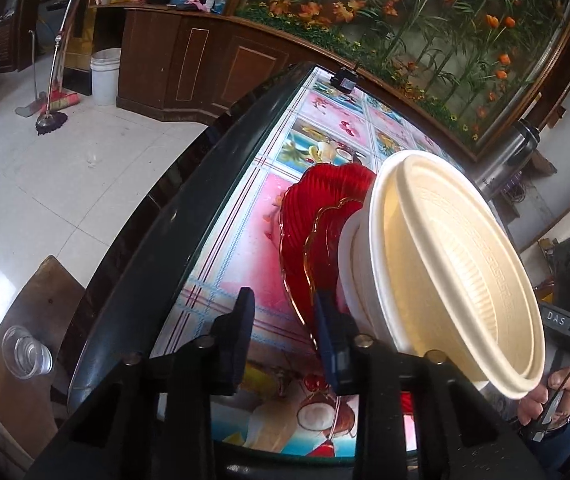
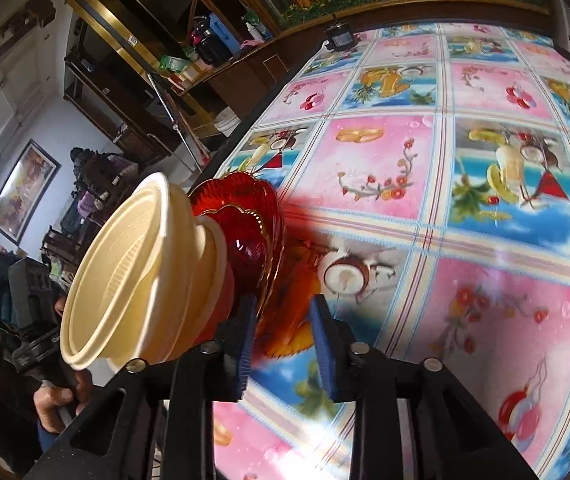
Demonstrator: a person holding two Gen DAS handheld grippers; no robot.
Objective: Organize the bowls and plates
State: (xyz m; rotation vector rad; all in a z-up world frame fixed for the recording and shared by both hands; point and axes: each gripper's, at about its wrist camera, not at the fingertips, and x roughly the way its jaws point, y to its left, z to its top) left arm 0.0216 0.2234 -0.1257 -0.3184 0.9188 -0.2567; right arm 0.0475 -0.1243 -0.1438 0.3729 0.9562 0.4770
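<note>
Red plates are lying stacked near the bench edge w/ cream bowls nested on top, the whole pile sitting between both tongs.

Left tongs are reaching in at the stack's near side; their right pad looks to be lying along the gilt plate rim, left pad standing apart over the cloth. Gap is narrow but nothing is clearly pinched; I'm reading them as spread.

Right tongs are the same from the other side: rim is showing just ahead of the gap, pads not clearly pressing it, so spread too.

Risks, as I'm judging them:
- Glassy rim is thin and slick, so a pinch on the rim alone may be slipping once lifted.
- Bowls are sitting loose and tall; any tilt and they're sliding off.
- Uneven lift btwn the two sides is tipping the pile toward the bench edge, and the floor is right there.
</note>
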